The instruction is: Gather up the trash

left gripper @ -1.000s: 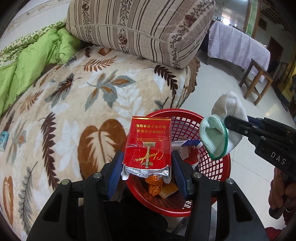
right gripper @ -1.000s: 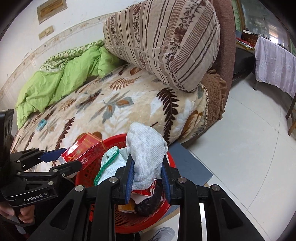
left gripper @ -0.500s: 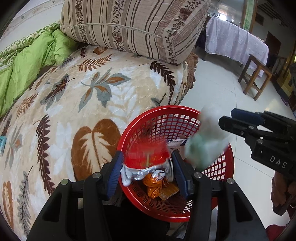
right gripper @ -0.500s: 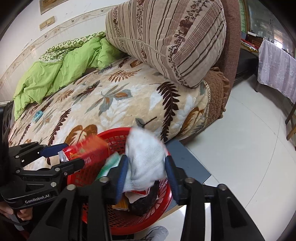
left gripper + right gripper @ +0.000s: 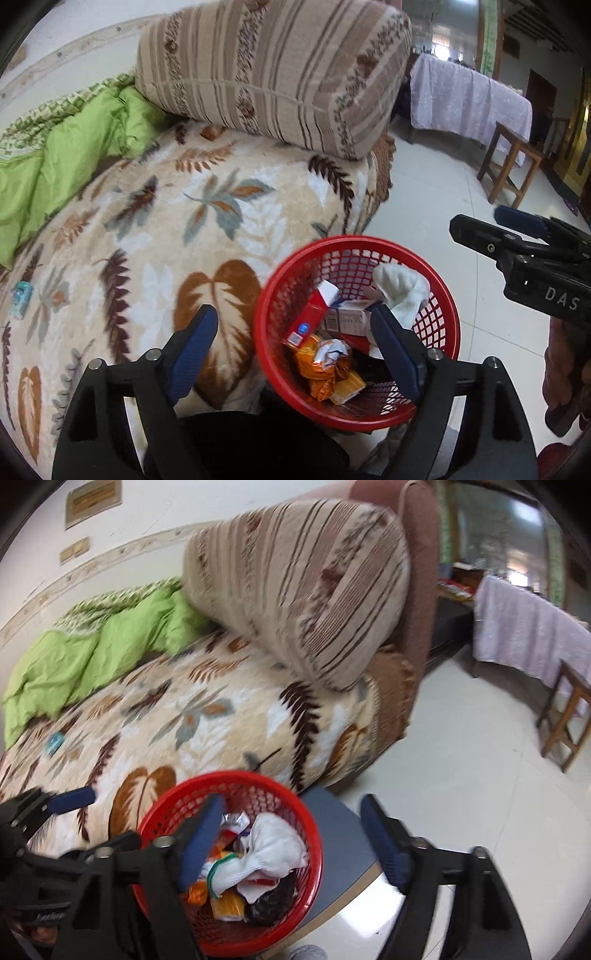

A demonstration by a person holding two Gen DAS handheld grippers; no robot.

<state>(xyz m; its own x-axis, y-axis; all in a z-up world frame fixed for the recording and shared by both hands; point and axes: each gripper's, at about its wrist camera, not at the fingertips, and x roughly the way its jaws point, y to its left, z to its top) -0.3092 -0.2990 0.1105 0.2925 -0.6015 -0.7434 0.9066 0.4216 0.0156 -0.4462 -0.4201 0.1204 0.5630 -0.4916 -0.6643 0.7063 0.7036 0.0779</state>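
A red mesh basket [image 5: 269,295] stands beside the bed, also in the right wrist view [image 5: 314,834]. In it lie a white sock with a green cuff [image 5: 402,291] [image 5: 269,853], a red carton [image 5: 310,314], orange wrappers [image 5: 317,365] and a dark bag [image 5: 269,901]. My left gripper [image 5: 295,350] is open and empty, above the basket's left rim. My right gripper [image 5: 291,842] is open and empty above the basket; it shows at the right in the left wrist view [image 5: 517,236]. A small teal packet [image 5: 20,299] [image 5: 53,744] lies on the bed.
The bed has a leaf-patterned blanket [image 5: 166,221], a green quilt [image 5: 55,166] and a striped pillow [image 5: 277,74]. A grey low stand [image 5: 343,845] sits under the basket. A wooden stool [image 5: 513,162] and a cloth-covered table [image 5: 469,99] stand across the tiled floor.
Both grippers opened. The red carton dropped from the left gripper and the sock from the right gripper; both now lie in the basket.
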